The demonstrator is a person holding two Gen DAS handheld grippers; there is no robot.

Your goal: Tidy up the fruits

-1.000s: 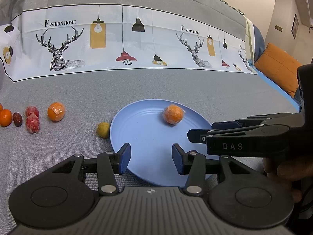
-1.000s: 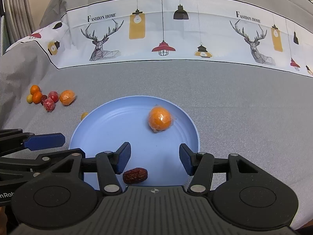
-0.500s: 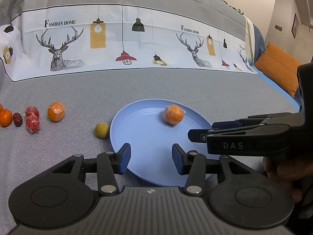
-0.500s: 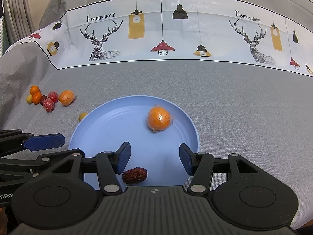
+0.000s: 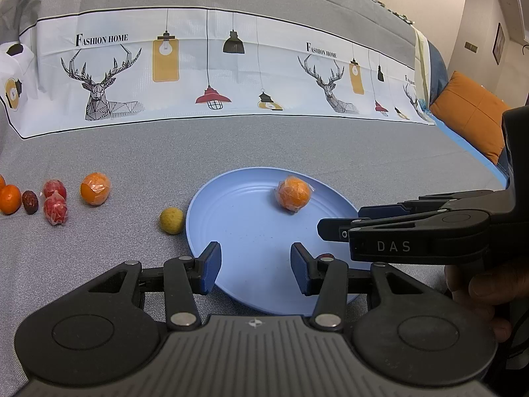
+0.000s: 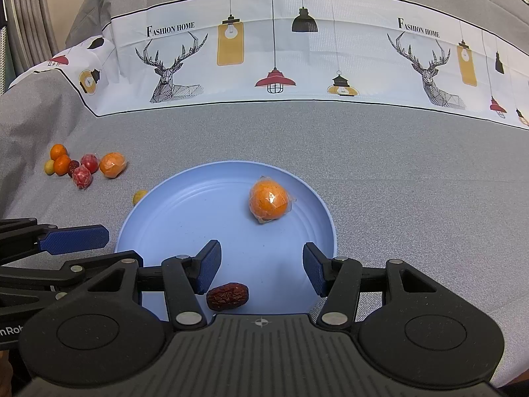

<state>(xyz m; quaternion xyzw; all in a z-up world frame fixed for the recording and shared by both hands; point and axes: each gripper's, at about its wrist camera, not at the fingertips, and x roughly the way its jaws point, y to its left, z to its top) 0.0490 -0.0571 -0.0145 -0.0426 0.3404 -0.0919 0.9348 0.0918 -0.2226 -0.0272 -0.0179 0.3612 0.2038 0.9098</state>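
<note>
Hovering over blue plate [image 6: 317, 205]: both grippers, tilted downward, jaws apart.

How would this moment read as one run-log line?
plate: orange, date | left gripper: open, empty | right gripper: open, empty | other fruit: on cloth

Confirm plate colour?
Light blue plate, plain with faint concentric rings; right wrist view shows it best.

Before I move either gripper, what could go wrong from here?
The right gripper hangs open just above the red date on the blue plate; dropping could knock it off the rim. The left gripper sits close beside it, so they may collide. The yellow fruit by the rim might roll.
</note>
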